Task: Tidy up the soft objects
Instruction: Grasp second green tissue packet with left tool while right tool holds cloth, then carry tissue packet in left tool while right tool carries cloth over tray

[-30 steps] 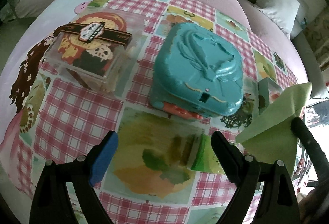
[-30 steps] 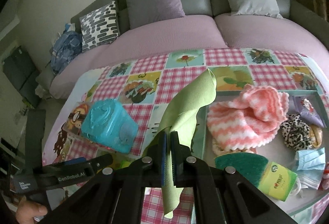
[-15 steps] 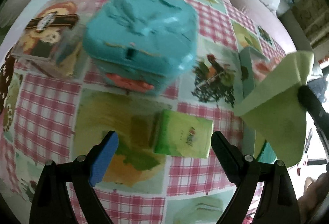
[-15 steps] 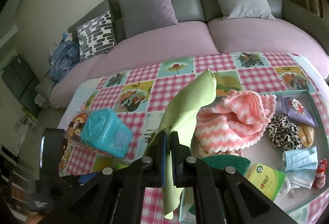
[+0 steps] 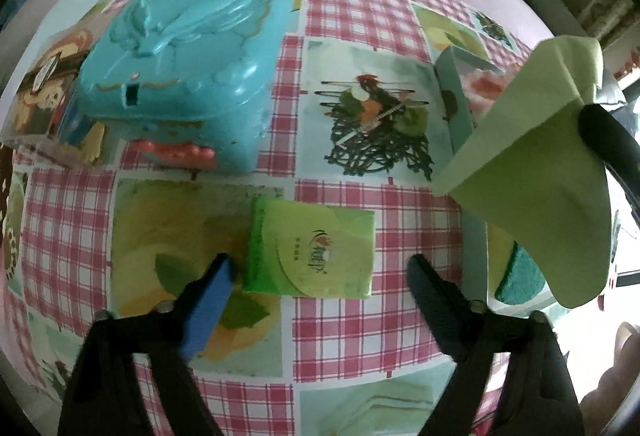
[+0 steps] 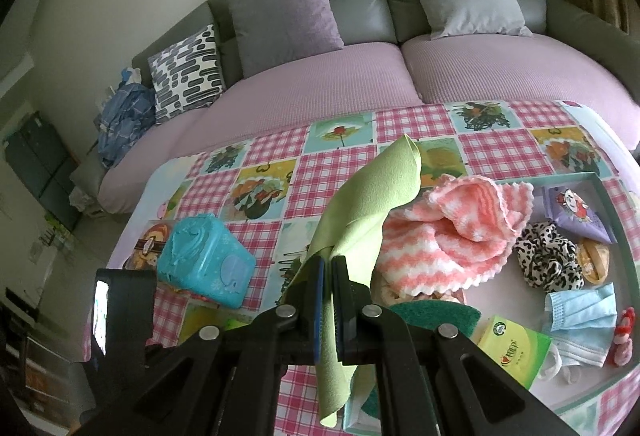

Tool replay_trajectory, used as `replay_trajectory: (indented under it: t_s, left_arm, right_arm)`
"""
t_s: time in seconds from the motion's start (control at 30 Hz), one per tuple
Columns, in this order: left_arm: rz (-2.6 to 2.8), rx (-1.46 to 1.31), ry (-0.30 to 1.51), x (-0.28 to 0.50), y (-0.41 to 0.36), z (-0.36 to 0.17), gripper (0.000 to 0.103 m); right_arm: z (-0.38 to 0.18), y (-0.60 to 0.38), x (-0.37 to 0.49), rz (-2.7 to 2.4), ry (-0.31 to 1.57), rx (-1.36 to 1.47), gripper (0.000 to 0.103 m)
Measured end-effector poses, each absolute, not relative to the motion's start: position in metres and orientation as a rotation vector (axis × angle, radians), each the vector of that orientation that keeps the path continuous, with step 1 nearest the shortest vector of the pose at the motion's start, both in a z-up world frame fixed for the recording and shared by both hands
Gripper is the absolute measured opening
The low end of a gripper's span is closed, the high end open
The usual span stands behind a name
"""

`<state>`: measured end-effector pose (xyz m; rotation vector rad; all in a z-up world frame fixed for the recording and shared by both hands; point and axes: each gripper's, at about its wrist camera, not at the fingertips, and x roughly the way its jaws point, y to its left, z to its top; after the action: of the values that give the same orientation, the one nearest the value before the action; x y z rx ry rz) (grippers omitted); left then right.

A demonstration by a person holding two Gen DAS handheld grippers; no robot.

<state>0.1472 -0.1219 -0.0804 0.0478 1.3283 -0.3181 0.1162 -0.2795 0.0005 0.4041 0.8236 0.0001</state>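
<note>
My left hand-held gripper (image 5: 318, 268) has come down over the green tissue pack (image 5: 310, 250) lying mid-surface, nr the teal case (image 5: 180, 67). Jaws just been closing; pack's between them, pads not pressing yet. Right hand-held gripper (image 6: 327, 296) clamps the green cloth (image 6: 360, 220) beside the tray (image 6: 608, 203). Pack grab's next, I reckon.

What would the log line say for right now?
left gripper: closing round tissue pack, not gripping | right gripper: shut on green cloth
</note>
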Motion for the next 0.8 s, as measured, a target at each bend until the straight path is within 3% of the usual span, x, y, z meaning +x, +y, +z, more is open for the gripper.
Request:
replay_trajectory:
  t_s: [0.07, 0.47, 0.8]
  left_arm:
    - [-0.327, 0.062, 1.321, 0.147, -0.123, -0.080, 0.065]
    - [-0.336, 0.028, 1.279, 0.149, -0.111, -0.073, 0.065]
    - [-0.363, 0.007, 1.119, 0.139, -0.114, -0.015, 0.065]
  right_arm:
    - [0.001, -0.280, 0.116, 0.001, 0.823, 0.405, 0.005]
    - [0.005, -0.281, 0.113, 0.006, 0.809, 0.409, 0.005]
    - [0.043, -0.317, 0.080, -0.064, 0.679, 0.438, 0.005]
